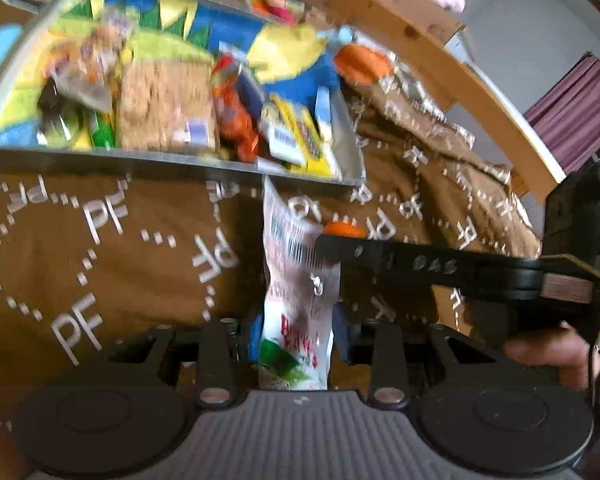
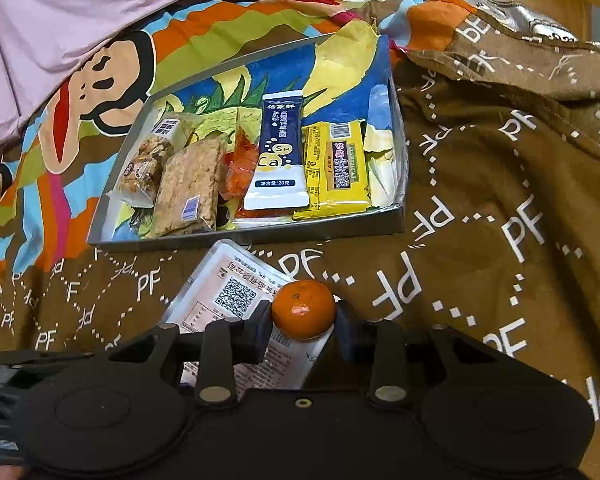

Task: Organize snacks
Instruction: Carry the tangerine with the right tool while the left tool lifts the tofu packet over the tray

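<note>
My left gripper (image 1: 298, 336) is shut on a white snack packet (image 1: 296, 280), its blue pads pressing both sides. The packet stands just in front of a grey tray (image 1: 100, 158). My right gripper (image 2: 305, 328) is shut on a small mandarin (image 2: 303, 308), held low over the same white packet (image 2: 232, 292). From the left wrist view the right gripper (image 1: 332, 246) reaches in from the right with the mandarin (image 1: 344, 229) at its tip. The tray (image 2: 252, 236) holds a blue-white sachet (image 2: 278, 152), a yellow packet (image 2: 336, 168), a grain bar (image 2: 192, 188) and an orange candy (image 2: 240, 168).
Everything lies on a brown blanket (image 2: 500, 200) printed with white letters. A bright cartoon cloth (image 2: 100, 80) lies under and behind the tray, with pink fabric (image 2: 60, 8) beyond. A wooden bed frame (image 1: 420, 32) runs along the far side. A hand (image 1: 548, 352) holds the right gripper.
</note>
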Action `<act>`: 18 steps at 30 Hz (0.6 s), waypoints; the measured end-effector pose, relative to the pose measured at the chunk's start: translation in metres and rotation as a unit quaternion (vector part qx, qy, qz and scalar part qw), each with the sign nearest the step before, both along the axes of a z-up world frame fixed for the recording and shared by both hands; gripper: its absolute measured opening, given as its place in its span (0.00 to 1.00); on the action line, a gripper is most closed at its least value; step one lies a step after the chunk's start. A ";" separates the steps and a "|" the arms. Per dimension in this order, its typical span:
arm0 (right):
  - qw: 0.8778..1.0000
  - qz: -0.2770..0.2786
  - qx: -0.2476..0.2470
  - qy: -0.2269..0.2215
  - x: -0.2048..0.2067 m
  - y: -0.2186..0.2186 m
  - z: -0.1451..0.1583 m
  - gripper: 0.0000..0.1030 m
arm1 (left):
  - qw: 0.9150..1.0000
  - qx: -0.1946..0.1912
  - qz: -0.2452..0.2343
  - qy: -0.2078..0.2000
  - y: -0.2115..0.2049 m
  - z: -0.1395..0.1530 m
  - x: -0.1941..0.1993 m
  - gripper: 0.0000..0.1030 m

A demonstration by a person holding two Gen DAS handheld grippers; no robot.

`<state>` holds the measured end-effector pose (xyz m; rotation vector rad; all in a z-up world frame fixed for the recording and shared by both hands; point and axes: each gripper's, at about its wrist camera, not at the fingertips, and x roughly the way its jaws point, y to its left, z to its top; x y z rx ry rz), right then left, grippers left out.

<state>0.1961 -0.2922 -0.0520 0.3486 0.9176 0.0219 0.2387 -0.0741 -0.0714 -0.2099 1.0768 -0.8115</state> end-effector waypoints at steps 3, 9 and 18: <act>1.000 -0.003 0.001 -0.001 -0.002 -0.002 0.002 0.35 | 1.000 0.020 0.006 0.002 -0.004 -0.005 0.000 0.30; 1.000 -0.008 0.004 -0.002 -0.001 -0.004 0.002 0.35 | 0.999 0.031 0.028 0.016 -0.001 0.001 0.001 0.17; 1.000 -0.004 -0.003 -0.029 -0.002 -0.002 0.012 0.35 | 0.997 0.069 0.003 -0.018 -0.011 0.013 -0.012 0.15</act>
